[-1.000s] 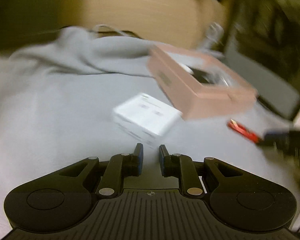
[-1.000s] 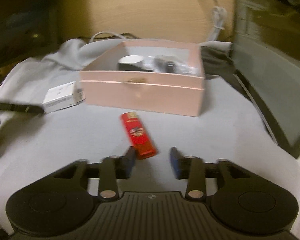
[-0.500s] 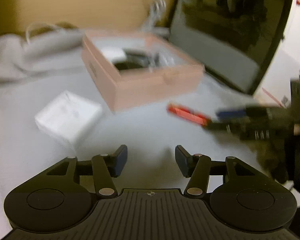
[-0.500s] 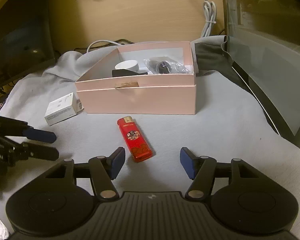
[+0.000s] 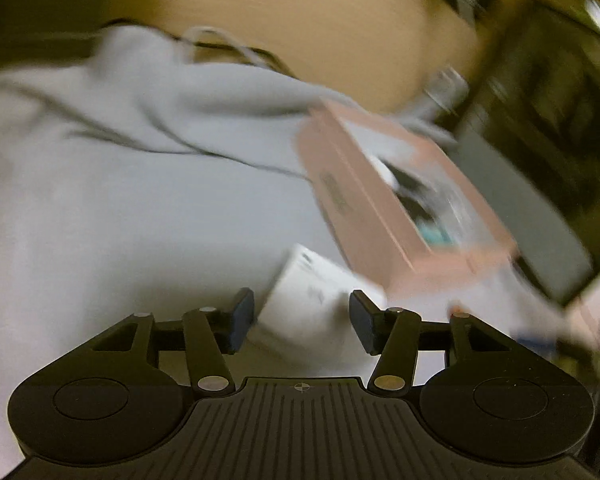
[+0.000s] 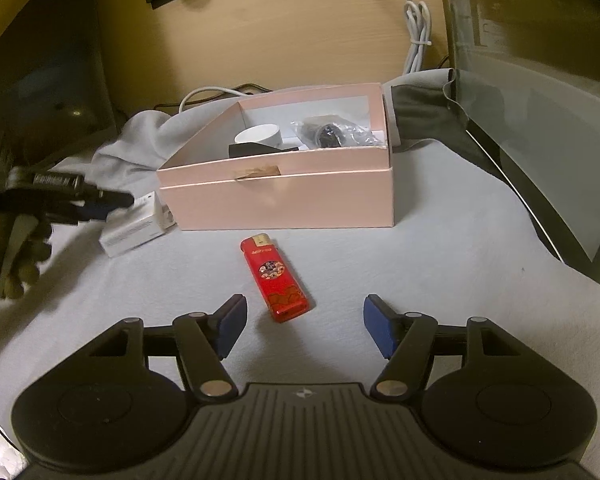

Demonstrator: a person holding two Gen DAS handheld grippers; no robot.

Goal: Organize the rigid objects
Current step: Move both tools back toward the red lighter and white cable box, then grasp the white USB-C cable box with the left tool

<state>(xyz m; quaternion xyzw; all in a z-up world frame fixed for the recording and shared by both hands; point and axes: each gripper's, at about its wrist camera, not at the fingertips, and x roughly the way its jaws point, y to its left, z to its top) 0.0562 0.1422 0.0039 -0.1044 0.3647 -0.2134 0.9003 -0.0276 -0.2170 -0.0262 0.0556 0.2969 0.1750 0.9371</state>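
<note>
A small white box point(image 5: 312, 300) lies on the grey cloth just beyond my open left gripper point(image 5: 302, 320), its near end between the fingertips. In the right wrist view the white box point(image 6: 134, 228) sits at the pink box's left corner with the left gripper point(image 6: 100, 200) over it. A red lighter point(image 6: 274, 276) lies on the cloth just ahead of my open, empty right gripper point(image 6: 304, 324). The open pink box point(image 6: 284, 200) holds a white round container point(image 6: 258, 136), a black item and a bagged dark object point(image 6: 332, 132).
A grey cloth point(image 6: 440, 264) covers the table. A dark glass-sided case point(image 6: 540, 140) stands at the right. A white cable point(image 6: 416, 32) hangs on the wooden back wall. A dark monitor point(image 6: 40, 60) is at the left. The left wrist view is blurred.
My left gripper swung back left and closed in on the white box, jaws open. My right gripper opened wider and drew back a little from the lighter.
</note>
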